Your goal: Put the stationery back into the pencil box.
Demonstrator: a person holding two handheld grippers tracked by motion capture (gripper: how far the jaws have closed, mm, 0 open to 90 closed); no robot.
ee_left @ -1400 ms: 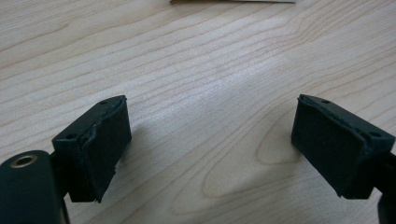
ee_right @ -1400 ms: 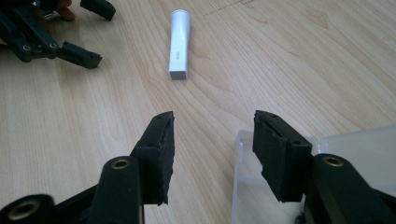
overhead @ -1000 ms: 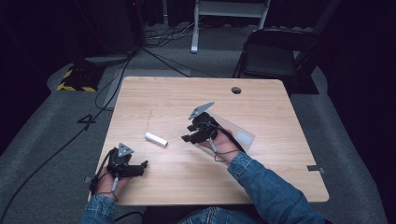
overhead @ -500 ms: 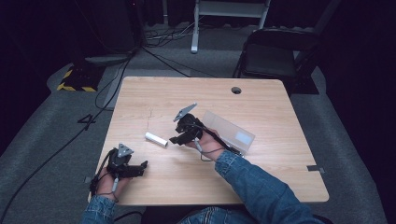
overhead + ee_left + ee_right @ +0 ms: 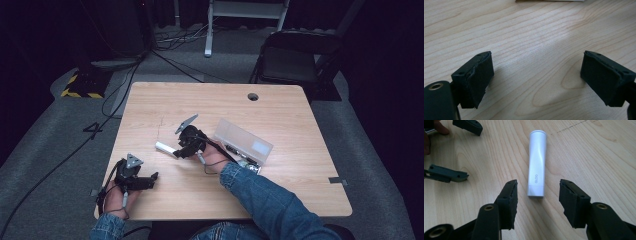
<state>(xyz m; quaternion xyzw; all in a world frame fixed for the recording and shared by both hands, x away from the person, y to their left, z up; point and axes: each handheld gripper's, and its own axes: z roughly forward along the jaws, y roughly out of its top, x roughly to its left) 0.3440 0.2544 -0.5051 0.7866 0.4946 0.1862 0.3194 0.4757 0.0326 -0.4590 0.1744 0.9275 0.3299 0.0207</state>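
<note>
Item 1: left hand-held gripper (image 5: pixel 150 178). Located at the near-left corner of the wooden counter (image 5: pixel 300 115), resting low over the surface. Its jaws are spread wide in the left gripper view, with only bare wood grain between them; nothing is held. It is well apart from the glue stick.

Item 2: right hand-held gripper (image 5: pixel 537 201). Located near the counter's middle, carried by a hand in a denim sleeve (image 5: pixel 265 200). Its jaws are partly spread and have just been closing a little; nothing is pinched. The pads stand to either side of the stick's near end, not touching it.

Item 3: white glue stick (image 5: pixel 537 162), marked "GLOO". It is laid flat on the counter, directly ahead of the right hand-held gripper. In the right gripper view its long axis runs away from the jaws, almost in line with the gripper's reach, flat end nearest, rounded cap farthest. In the high view it (image 5: pixel 165 148) lies just left of the right hand-held gripper. This is judged the nearer gripper by far; a short advance along the axis would bring the barrel between the pads.

Item 4: translucent plastic case (image 5: pixel 243 141). It lies beyond and right of the right hand, untouched.
</note>
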